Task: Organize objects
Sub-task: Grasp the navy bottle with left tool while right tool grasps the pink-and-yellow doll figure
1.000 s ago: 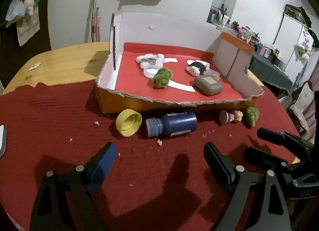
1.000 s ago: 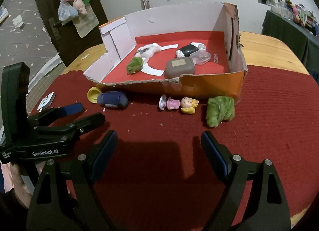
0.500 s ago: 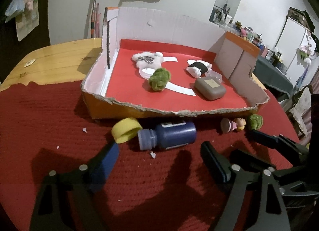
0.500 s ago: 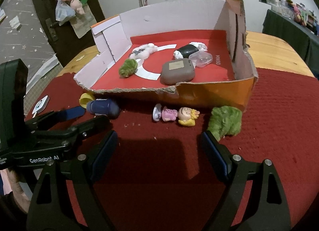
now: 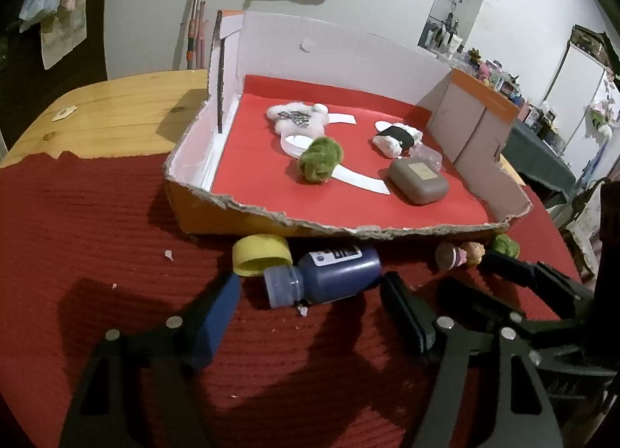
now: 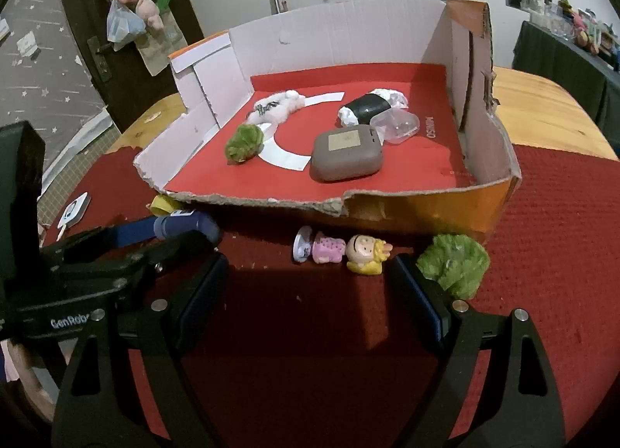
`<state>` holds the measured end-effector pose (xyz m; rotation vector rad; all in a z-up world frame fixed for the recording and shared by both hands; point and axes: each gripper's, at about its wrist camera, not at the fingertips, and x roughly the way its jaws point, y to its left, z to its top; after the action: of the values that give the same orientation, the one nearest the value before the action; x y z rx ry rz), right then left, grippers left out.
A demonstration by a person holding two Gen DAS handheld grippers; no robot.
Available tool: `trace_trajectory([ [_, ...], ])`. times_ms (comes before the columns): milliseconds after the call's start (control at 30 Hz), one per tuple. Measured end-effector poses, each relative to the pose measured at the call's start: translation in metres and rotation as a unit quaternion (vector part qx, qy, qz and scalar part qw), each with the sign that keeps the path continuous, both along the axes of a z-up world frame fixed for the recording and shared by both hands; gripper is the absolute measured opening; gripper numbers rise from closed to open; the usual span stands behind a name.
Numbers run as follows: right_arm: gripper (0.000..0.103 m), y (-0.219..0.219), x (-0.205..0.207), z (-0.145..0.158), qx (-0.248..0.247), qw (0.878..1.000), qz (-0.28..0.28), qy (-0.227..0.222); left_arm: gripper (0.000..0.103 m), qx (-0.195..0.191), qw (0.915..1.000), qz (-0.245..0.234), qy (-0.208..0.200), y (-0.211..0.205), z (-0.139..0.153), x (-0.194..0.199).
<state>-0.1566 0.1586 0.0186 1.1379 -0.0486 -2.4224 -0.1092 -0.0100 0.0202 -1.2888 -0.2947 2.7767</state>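
Fingers (image 5: pixel 217 312) apart before box (image 5: pixel 387 229) holding soap (image 5: pixel 418 181)

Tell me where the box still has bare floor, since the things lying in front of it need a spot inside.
The box has free red floor along its torn front edge, ahead of the green pom-pom and grey case, and in the back right corner. The middle is crowded: white plush, sushi toy, clear lid.
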Motion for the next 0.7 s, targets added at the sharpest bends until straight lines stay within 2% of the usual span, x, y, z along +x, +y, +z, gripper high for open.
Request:
trace_trajectory([
  [133,0.085,-0.001,-0.004,0.001,-0.004,1.0,-0.002,-0.002,0.074,0.002,1.0,0.008,-0.001,-0.003,0.0,0.002],
  [267,0.085,-0.001,-0.009,0.001,-0.009,1.0,-0.005,-0.006,0.074,0.011,0.999,0.042,0.002,-0.004,0.0,0.007],
  [500,0.078,0.001,-0.012,0.0,-0.004,1.0,-0.007,-0.01,0.074,-0.005,0.9964,0.084,0.01,0.005,-0.002,0.009],
  [600,0.073,0.002,-0.012,0.0,0.001,1.0,-0.007,-0.01,0.074,-0.015,0.996,0.088,0.008,0.007,-0.003,0.007],
  [700,0.06,0.001,-0.011,-0.001,0.01,1.0,-0.006,-0.008,0.071,-0.015,0.9958,0.09,0.008,0.008,-0.002,0.008],
])
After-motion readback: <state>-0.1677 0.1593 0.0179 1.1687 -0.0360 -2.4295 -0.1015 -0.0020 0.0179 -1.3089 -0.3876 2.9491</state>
